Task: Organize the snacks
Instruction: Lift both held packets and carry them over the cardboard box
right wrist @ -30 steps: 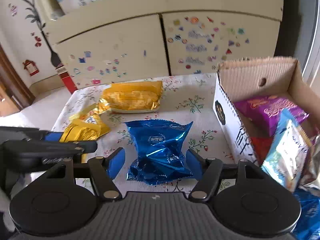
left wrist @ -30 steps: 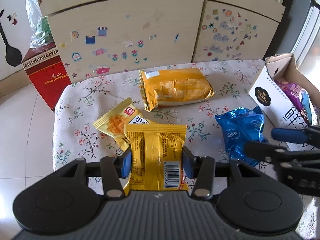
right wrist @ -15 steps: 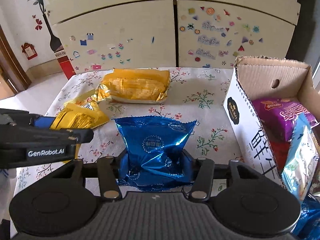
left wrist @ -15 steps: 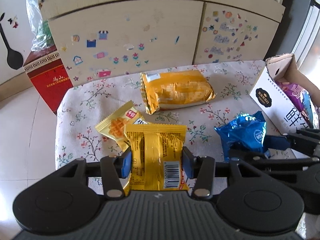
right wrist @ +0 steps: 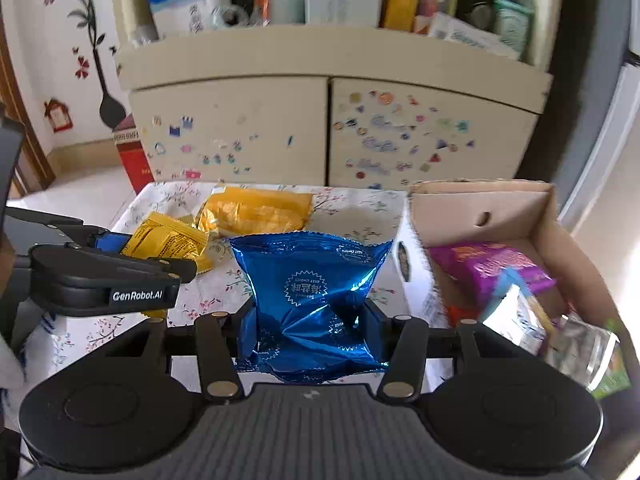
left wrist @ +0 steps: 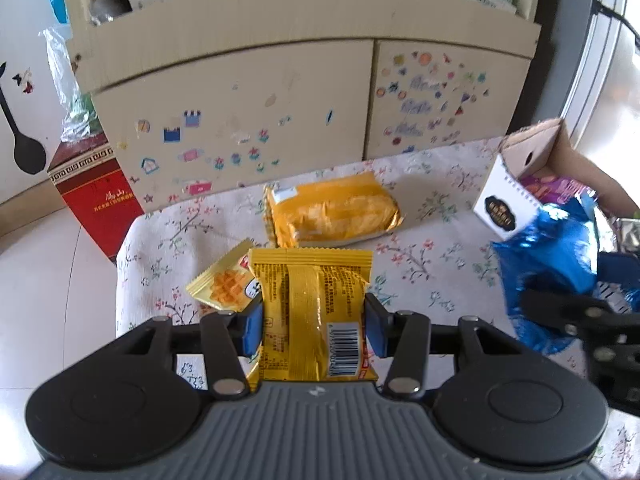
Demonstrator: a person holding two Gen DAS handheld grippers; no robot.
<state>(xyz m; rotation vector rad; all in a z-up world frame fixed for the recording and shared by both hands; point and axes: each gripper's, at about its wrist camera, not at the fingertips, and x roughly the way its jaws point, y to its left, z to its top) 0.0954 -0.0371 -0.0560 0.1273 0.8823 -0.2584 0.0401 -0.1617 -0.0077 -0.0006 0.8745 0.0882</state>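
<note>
My left gripper (left wrist: 314, 328) is shut on a yellow snack packet (left wrist: 312, 312) with a barcode, held above the table. The same packet (right wrist: 168, 242) shows in the right wrist view, at the left gripper's tip. My right gripper (right wrist: 308, 332) is shut on a crumpled blue foil packet (right wrist: 312, 300), lifted off the cloth; the blue packet (left wrist: 548, 256) also appears at the right of the left wrist view. A waffle packet (left wrist: 224, 284) and a large orange pack (left wrist: 332, 210) lie on the floral tablecloth (left wrist: 420, 268). The cardboard box (right wrist: 500, 216) stands to the right.
The box holds a purple bag (right wrist: 488, 268) and other foil packets (right wrist: 516, 320). Behind the table stands a cream cabinet (right wrist: 320, 132) covered in stickers. A red carton (left wrist: 96, 200) sits on the floor at the table's far left.
The right gripper closed on the blue packet and lifted it off the cloth toward the box. The left gripper rose a little with the yellow packet still in it.
</note>
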